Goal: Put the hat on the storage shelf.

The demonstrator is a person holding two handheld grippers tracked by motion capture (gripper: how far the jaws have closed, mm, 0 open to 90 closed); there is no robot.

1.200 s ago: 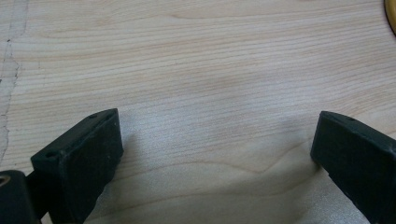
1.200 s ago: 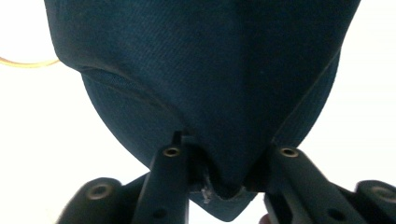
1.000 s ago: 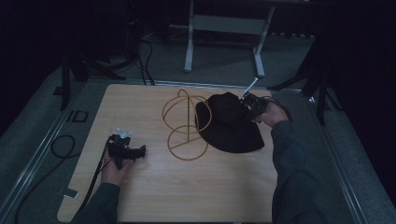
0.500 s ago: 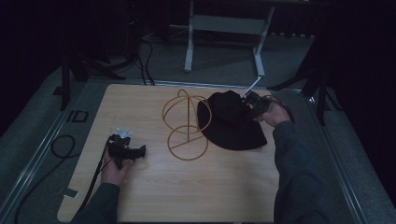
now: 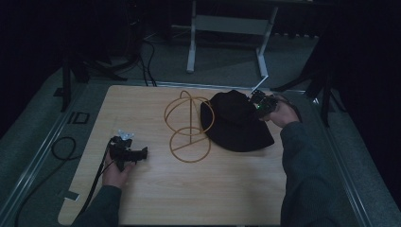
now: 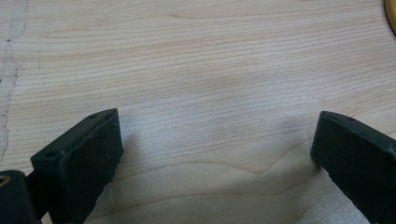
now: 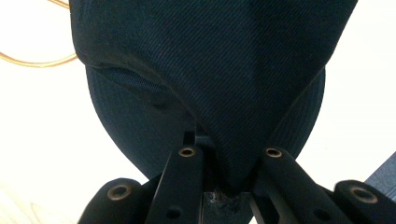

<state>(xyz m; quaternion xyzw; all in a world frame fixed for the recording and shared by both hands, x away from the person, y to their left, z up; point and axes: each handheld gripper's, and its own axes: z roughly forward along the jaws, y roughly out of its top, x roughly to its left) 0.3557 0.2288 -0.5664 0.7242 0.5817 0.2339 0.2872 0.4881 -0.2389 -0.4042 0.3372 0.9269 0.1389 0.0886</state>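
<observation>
Right gripper [image 5: 261, 105] was at the far right of the pale wooden table [image 5: 227, 189], its jaws pinched tight on a fold of the black fabric bucket hat [image 5: 236, 123]. In the right gripper view the dark twill of the hat [image 7: 210, 84] bunched down into the narrow gap between the two jaws, with cloth gathered to a point there.

The hat lay on the table's right half, its brim spread on the wood, its left edge just beside and partly overlapping the thin golden wire stand [image 5: 189, 125], which was made of a round base ring with upright loops.

Left gripper [image 5: 135, 153] rested low at the near left of the table, well apart from hat and stand. Its jaws stood wide open, with bare wood grain [image 6: 210, 93] between them and nothing held.
</observation>
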